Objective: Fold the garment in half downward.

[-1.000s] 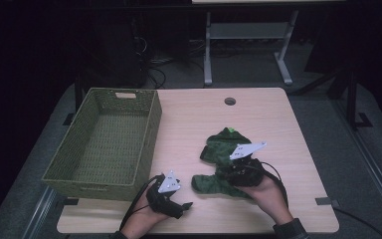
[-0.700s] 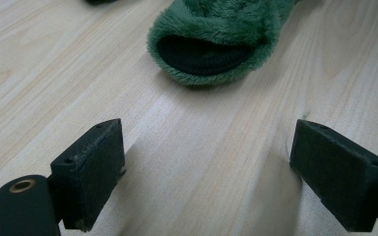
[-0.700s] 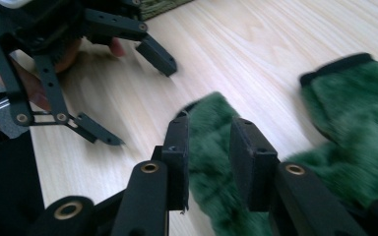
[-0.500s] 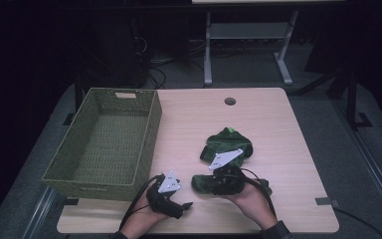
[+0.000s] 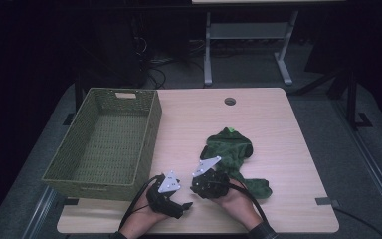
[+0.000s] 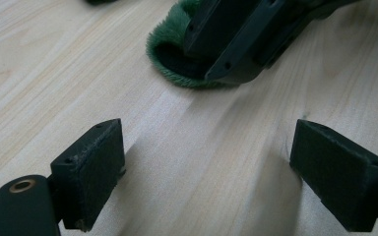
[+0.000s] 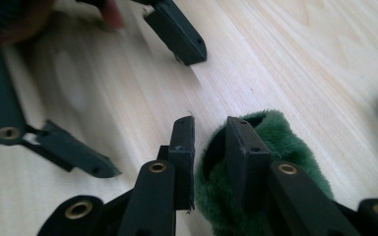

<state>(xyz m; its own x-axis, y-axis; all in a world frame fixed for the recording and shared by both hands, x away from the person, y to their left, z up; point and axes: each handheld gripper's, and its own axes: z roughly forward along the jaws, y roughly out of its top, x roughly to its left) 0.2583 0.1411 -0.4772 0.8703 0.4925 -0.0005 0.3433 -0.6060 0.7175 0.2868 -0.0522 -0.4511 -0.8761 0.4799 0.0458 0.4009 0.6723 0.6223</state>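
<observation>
A green fleece garment [image 5: 229, 149] lies on the wooden table [image 5: 278, 114], right of centre. My right gripper [image 5: 196, 189] sits low at the garment's near left end, pointing left. Its jaws have just been closing, and in the right gripper view [image 7: 209, 123] they stand narrow with the fuzzy green cuff [image 7: 275, 132] between them and around one jaw. My left gripper [image 5: 184, 197] rests beside it at the table's front, jaws wide open [image 6: 209, 130] over bare wood. The cuff [image 6: 170, 59] lies just beyond them under the right gripper's jaw [image 6: 236, 39].
A green woven basket [image 5: 149, 129] stands empty on the table's left side, close to my left hand. A round cable hole [image 5: 230, 101] sits near the far edge. Beyond the table are a dark floor and a metal stand's legs [image 5: 208, 55].
My right gripper has moved left and down along the garment's near edge, ending close beside the left gripper. The left gripper has stayed put.
</observation>
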